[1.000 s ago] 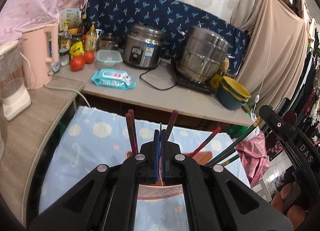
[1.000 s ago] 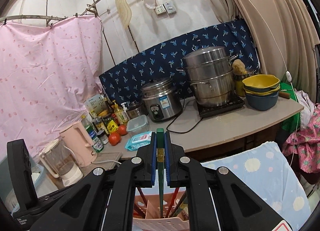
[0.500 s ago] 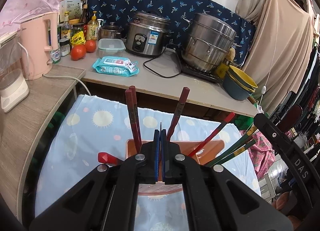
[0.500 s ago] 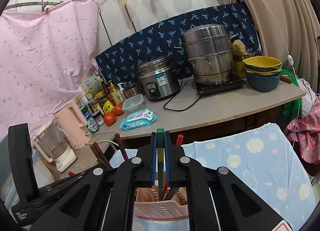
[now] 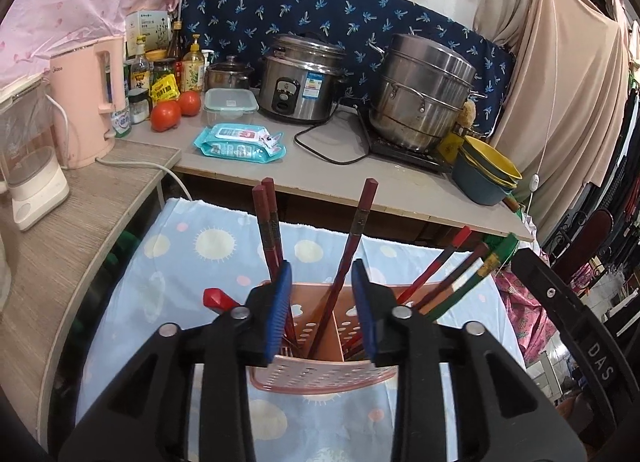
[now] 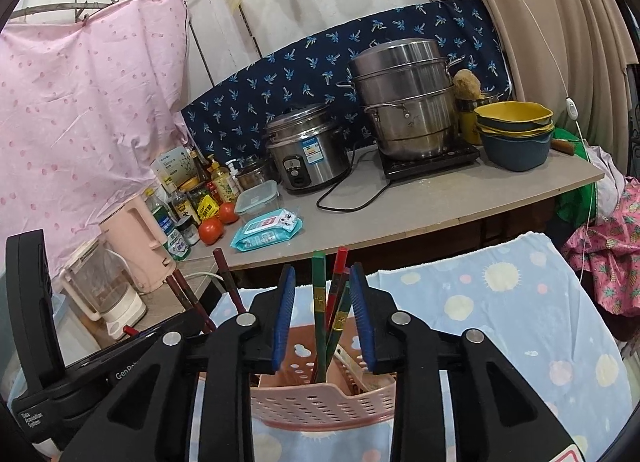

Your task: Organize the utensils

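Left wrist view shows the left gripper (image 5: 322, 310) with its blue-padded jaws spread wide and holding nothing, low in the centre of the frame. Just beyond it stands a pink perforated utensil holder (image 5: 324, 376) on a pale blue cloth with sun prints (image 5: 208, 246). A partition splits the holder into two compartments. Dark red chopsticks (image 5: 268, 230) lean in the left compartment; another dark red chopstick (image 5: 354, 234) rises between the pads. Red and green chopsticks (image 5: 468, 282) fan out toward the right of the frame from the right compartment.

Right wrist view shows the right gripper (image 6: 322, 314), also spread wide and empty, over the same holder, with a green chopstick (image 6: 318, 302) upright between its pads.

These chopsticks look light, stiff and smooth, so likely slippery; a pinch near the upper end, across the flat sides, seems best. The plastic holder looks light and could tip or slide on the cloth.
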Available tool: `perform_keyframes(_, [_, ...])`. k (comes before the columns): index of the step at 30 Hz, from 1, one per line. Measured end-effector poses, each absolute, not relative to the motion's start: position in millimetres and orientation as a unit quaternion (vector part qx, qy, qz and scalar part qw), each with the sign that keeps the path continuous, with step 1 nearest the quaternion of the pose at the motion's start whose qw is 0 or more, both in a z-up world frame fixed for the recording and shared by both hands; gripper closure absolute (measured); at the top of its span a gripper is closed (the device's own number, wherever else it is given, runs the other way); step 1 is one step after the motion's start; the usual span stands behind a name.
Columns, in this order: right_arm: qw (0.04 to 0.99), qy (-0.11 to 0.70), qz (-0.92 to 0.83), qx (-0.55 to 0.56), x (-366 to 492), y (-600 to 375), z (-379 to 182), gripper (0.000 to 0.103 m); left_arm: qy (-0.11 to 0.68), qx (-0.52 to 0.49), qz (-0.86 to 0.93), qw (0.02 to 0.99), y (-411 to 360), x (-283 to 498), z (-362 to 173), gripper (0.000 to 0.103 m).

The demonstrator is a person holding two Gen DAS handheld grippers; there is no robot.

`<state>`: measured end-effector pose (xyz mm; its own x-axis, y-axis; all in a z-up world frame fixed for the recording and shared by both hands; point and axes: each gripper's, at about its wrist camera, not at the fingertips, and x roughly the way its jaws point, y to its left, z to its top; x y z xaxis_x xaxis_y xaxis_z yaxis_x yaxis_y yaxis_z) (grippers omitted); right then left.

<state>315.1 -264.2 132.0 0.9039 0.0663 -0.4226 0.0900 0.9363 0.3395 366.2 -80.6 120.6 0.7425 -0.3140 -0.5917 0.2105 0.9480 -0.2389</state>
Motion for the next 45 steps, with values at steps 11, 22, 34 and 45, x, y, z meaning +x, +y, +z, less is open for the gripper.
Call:
perform_keyframes(11, [0.959, 0.236, -0.011, 0.159, 269, -265, 127, 0.059, 0.301, -0.051, -0.118, 0.945, -75, 316, 131, 0.043])
perform_keyframes(22, [0.946, 0.29, 0.003, 0.146, 212, -249, 95, 0.047, 0.343, -0.029, -0.075, 0.936, -61, 257, 102, 0.032])
perform_keyframes(34, [0.934, 0.342, 0.004, 0.108, 166, -228, 62, 0.041, 0.383, -0.002, -0.048, 0.923, -56, 213, 69, 0.015])
perform_keyframes(45, [0.923, 0.369, 0.005, 0.112, 155, -225, 55, 0.029, 0.401, 0.023, -0.038, 0.915, -59, 197, 62, 0.008])
